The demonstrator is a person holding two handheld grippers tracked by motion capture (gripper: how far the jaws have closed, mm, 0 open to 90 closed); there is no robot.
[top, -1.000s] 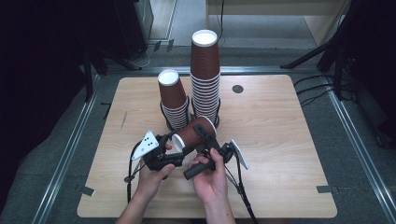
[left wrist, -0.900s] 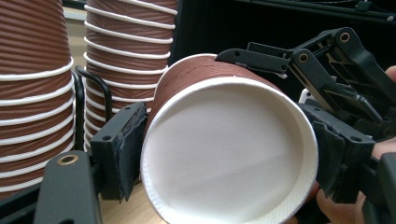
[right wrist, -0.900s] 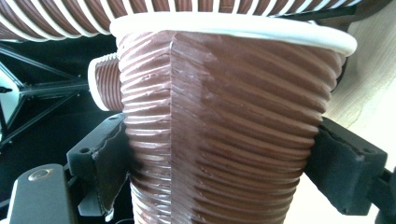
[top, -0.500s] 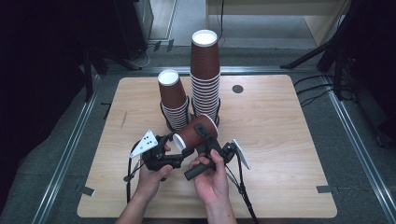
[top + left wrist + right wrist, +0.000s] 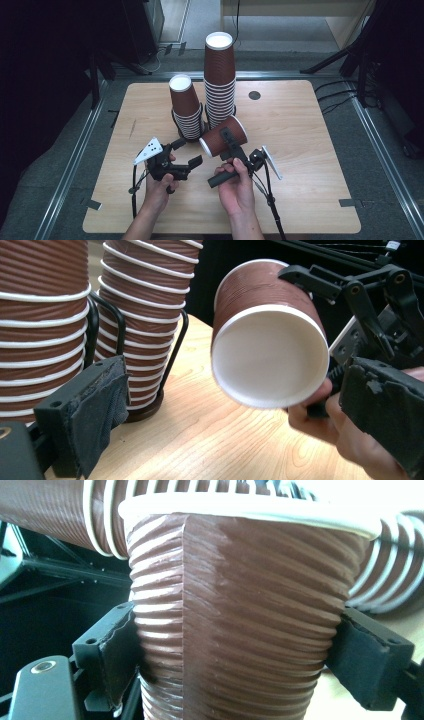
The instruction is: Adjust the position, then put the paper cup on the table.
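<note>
Wooden table [image 5: 310,150] bears two cup stacks [image 5: 219,80] behind the held cup [image 5: 222,136].

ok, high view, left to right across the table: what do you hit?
Left claw, open → short cup stack → tall cup stack → right claw, shut on the single cup → dark round spot on the table.

My high view looked down and forward over the table [image 5: 300,150]. My left gripper view faced the held cup's [image 5: 270,340] open mouth closely; my right gripper view pressed against that cup's [image 5: 240,620] ribbed side.
</note>
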